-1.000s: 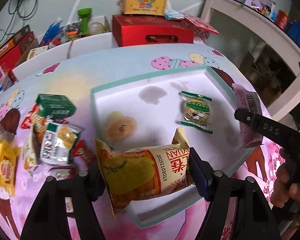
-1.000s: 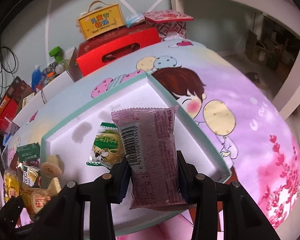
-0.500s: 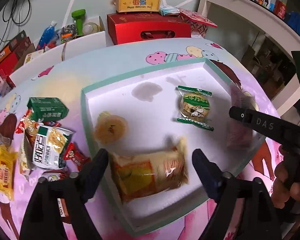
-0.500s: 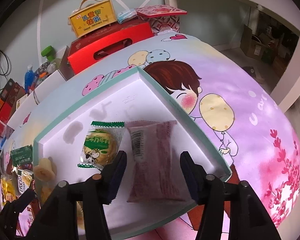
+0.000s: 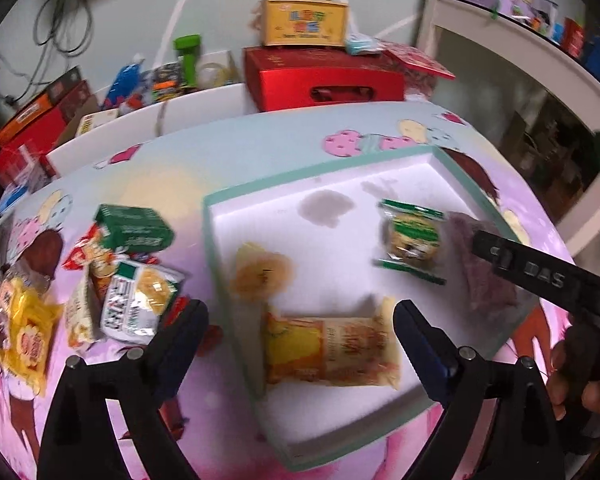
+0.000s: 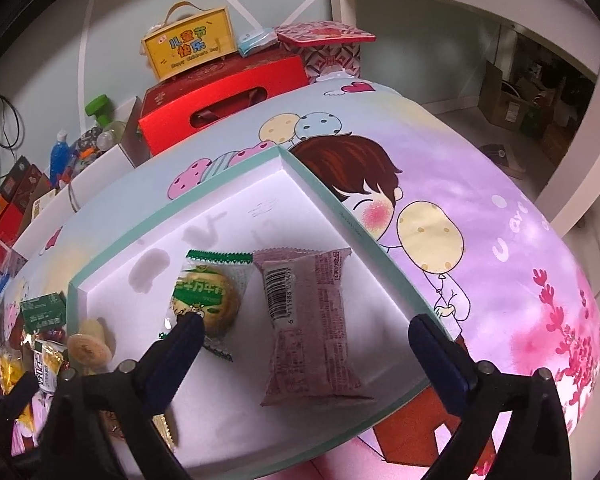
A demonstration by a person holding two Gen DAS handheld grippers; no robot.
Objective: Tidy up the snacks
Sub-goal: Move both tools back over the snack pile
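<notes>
— Right wrist view: both tongs [image 6: 300,340] are spread wide, holding nothing. The purple packet [image 6: 306,320] lies in the tray [image 6: 332,208], near its right edge.

— Yes. Loose packets [image 5: 136,300] wait at the surface's left edge; light, crinkly, best pinched across the middle.

Glossy plastic-film snack wrappers [image 6: 310,320] in a matt white, perhaps cardboard, tray [image 6: 236,216] on a printed, cloth-like tablecover [image 6: 480,208].
</notes>
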